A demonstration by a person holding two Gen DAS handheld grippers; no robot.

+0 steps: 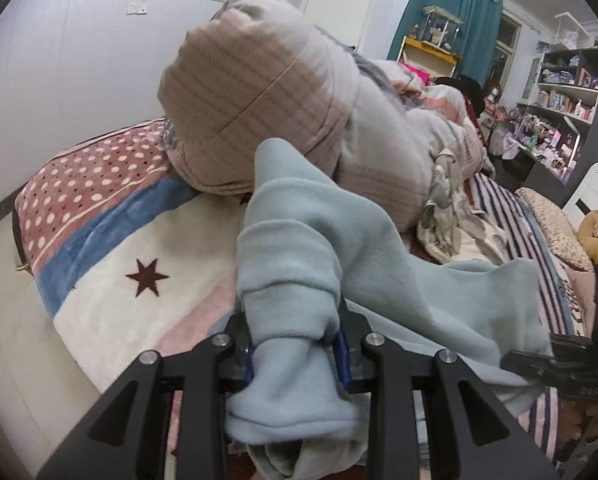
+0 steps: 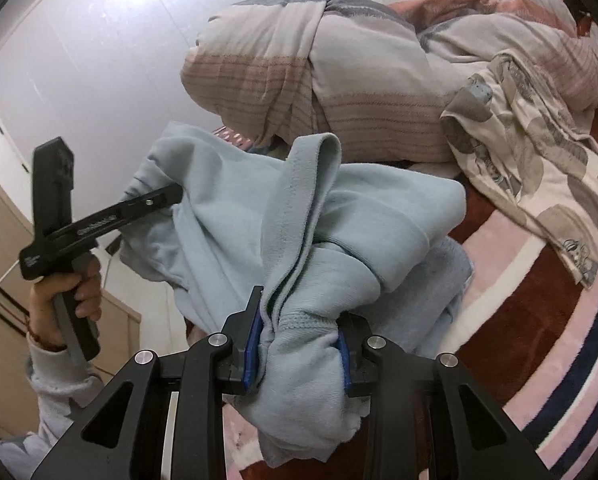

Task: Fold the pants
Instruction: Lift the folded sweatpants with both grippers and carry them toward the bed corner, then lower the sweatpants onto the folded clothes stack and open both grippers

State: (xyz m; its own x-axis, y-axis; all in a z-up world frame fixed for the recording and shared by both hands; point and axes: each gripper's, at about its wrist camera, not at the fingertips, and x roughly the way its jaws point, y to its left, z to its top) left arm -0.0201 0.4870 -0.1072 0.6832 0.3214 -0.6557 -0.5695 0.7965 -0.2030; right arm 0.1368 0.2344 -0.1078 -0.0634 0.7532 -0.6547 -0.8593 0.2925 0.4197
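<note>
Light blue fleece pants point(image 1: 339, 240) hang bunched between both grippers above the bed. My left gripper point(image 1: 297, 354) is shut on a gathered cuff end of them, its blue pads pressed into the cloth. In the right wrist view my right gripper point(image 2: 299, 344) is shut on another bunched part of the pants point(image 2: 259, 216), with a waistband-like strip standing up above it. The left gripper point(image 2: 155, 200) shows there at the far left, held by a hand point(image 2: 67, 296), gripping the pants' other end. The right gripper's dark body point(image 1: 559, 368) shows at the left wrist view's right edge.
A rolled striped duvet point(image 1: 259, 92) lies at the back of the bed. A patterned cream garment point(image 2: 539, 184) lies to the right. The blanket point(image 1: 139, 248) with dots and a star covers the bed. Shelves point(image 1: 567, 92) stand far right, a wooden cabinet point(image 2: 3, 248) at left.
</note>
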